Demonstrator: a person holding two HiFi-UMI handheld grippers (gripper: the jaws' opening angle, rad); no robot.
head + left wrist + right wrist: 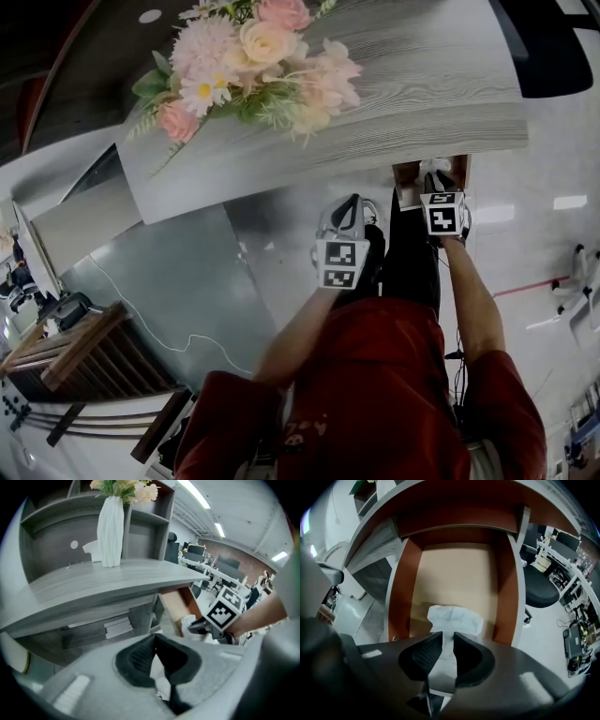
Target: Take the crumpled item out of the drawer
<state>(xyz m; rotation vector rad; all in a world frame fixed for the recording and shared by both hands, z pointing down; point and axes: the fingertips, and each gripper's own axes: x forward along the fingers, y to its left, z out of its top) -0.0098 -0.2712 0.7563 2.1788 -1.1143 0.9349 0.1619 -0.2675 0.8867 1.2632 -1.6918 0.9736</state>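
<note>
- Drawer [401,597] stands pulled out beneath the tabletop [422,94]; the crumpled white paper [457,620] lies on the drawer's floor, near its front.
- Right tool [447,637] reaches down into the drawer, its jaws pinched on the paper's near part.
- Left tool [155,639] hangs aside, jaws together on nothing.
- By my judgement the grasp is made; lifting the paper clear of the drawer is left.

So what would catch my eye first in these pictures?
Probably the pink and cream flowers on the grey desk, at the top of the head view. Next, the crumpled white paper lying in the open drawer, with the right gripper closed on its near edge.
</note>
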